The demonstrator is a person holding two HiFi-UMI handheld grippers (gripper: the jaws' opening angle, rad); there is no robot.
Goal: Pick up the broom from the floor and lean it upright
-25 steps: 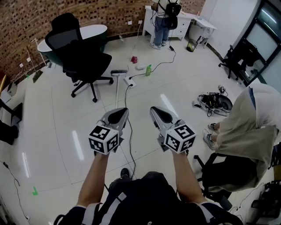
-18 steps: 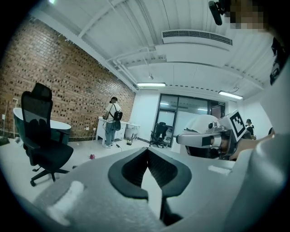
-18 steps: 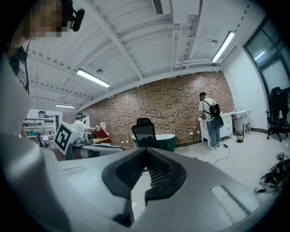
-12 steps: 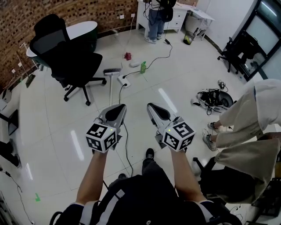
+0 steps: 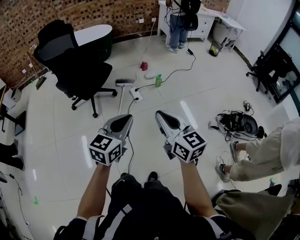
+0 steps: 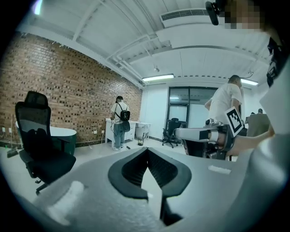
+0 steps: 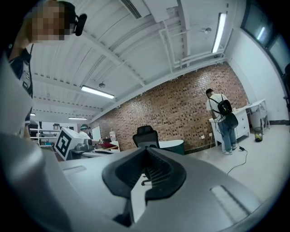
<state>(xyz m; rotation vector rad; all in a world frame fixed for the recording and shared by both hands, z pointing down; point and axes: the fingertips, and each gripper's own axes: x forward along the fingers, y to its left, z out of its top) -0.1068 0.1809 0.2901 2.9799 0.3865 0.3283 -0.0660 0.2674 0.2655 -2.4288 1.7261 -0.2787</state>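
- Glossy pale tiled floor (image 5: 61, 126) of an office, brick wall (image 5: 93, 14) along the far side.
- Left gripper (image 5: 125, 118): jaws closed tip to tip, nothing between them, held roughly level above the floor.
- Right gripper (image 5: 162, 114): likewise closed and empty, near the left one.
- Ahead of and below both tips, untouched: broom (image 5: 123, 93) lying flat on the floor, head toward the wall, handle pointing back toward the person.
- Around the broom: black office chair (image 5: 77, 65) to its left, white power strip (image 5: 137, 95) just beside the handle, green bottle (image 5: 159, 80) further right.
- Progress, as judged: nothing done yet, approach stage only.
- Left to do: get down to the handle, open a gripper, clamp on, lift, stand the broom against some support.
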